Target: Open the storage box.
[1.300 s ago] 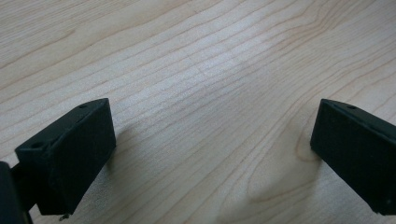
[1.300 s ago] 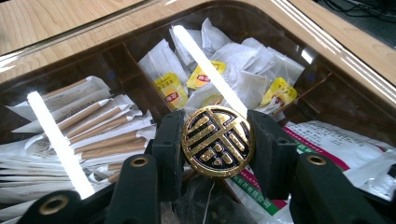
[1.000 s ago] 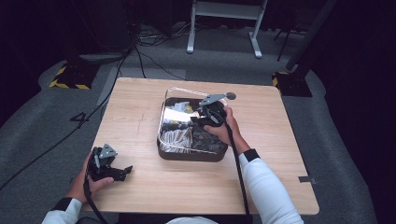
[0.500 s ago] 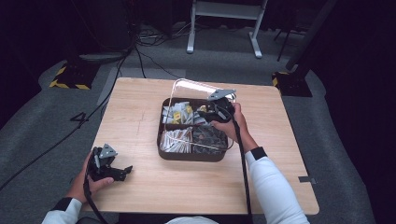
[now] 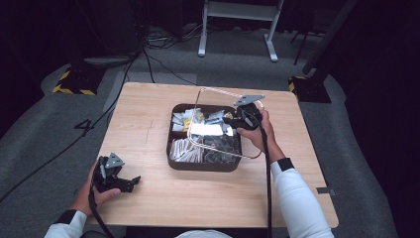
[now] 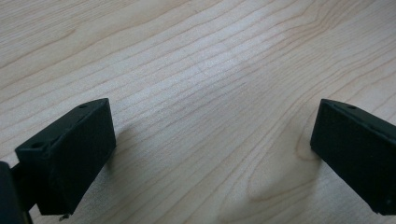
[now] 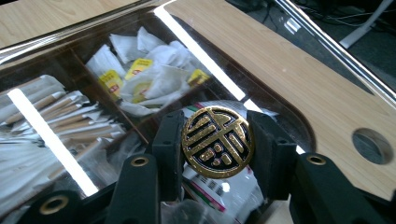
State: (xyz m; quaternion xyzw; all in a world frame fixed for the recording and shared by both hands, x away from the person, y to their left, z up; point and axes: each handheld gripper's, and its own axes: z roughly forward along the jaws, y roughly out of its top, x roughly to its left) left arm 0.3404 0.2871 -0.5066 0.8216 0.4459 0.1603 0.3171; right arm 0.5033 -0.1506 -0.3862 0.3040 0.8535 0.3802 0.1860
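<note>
A clear lid (image 5: 214, 105) with a thin rim hangs tilted above a dark compartment box (image 5: 205, 166) in the middle of the table. My right gripper (image 5: 234, 119) is shut on the lid's round gold-and-black knob (image 7: 217, 141), with one black pad on each side of it. Through the lid I see white and yellow packets (image 7: 140, 74) and wrapped sticks (image 7: 42, 112) in the box. My left gripper (image 5: 130, 181) rests near the table's front left corner. Its jaws stand wide apart over bare wood (image 6: 212, 154) with nothing between them.
The box sits on a light wooden table (image 5: 148, 124). Cables run over the grey floor at the left, a white stand (image 5: 237, 10) stands beyond the far edge, and a black weight with yellow stripes (image 5: 74, 82) lies at the far left.
The right gripper has lifted the lid off the box and carried it to the right, tilting it up. The box's left compartments now lie uncovered. The left gripper has stayed still.
</note>
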